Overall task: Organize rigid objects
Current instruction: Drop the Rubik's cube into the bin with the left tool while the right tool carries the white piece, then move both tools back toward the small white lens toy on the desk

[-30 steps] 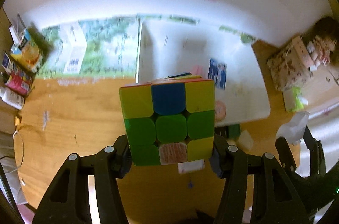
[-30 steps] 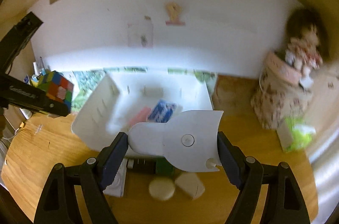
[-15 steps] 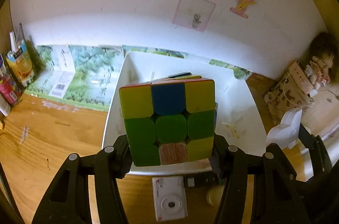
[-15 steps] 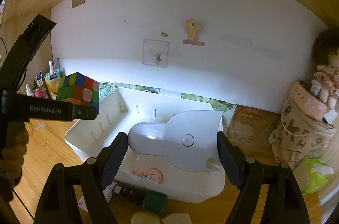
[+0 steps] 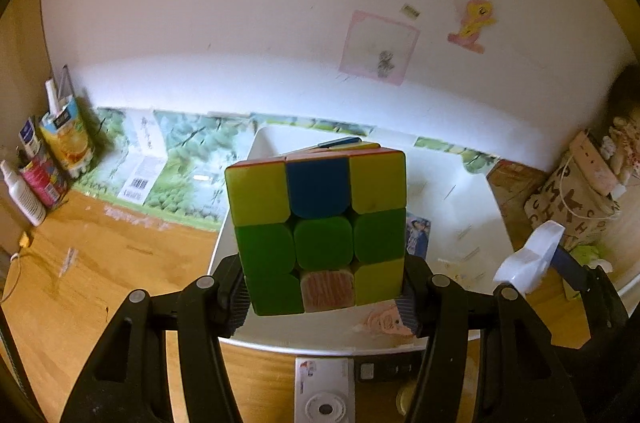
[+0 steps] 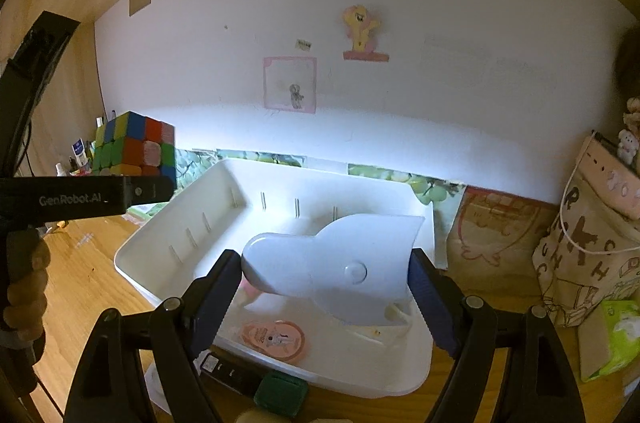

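My left gripper (image 5: 324, 287) is shut on a Rubik's cube (image 5: 318, 229) with yellow, green and blue stickers, held above the near left part of a white plastic bin (image 5: 468, 207). The cube also shows in the right wrist view (image 6: 134, 147). My right gripper (image 6: 326, 279) is shut on a white rocket-shaped plastic object (image 6: 332, 263), held above the same bin (image 6: 172, 243). That white object shows at the right of the left wrist view (image 5: 528, 257). A round pink sticker (image 6: 274, 339) lies on the bin floor.
On the wooden desk (image 5: 100, 271) before the bin lie a white card-like device (image 5: 324, 389), a black stick (image 6: 228, 371) and a green block (image 6: 280, 391). Cartons and bottles (image 5: 52, 151) stand far left. A patterned bag (image 6: 592, 247) stands right, with a green packet (image 6: 616, 335).
Both grippers have risen and tilted up, so more wall shows and the bin sits lower in view. The cube and the white object stay gripped over the bin.
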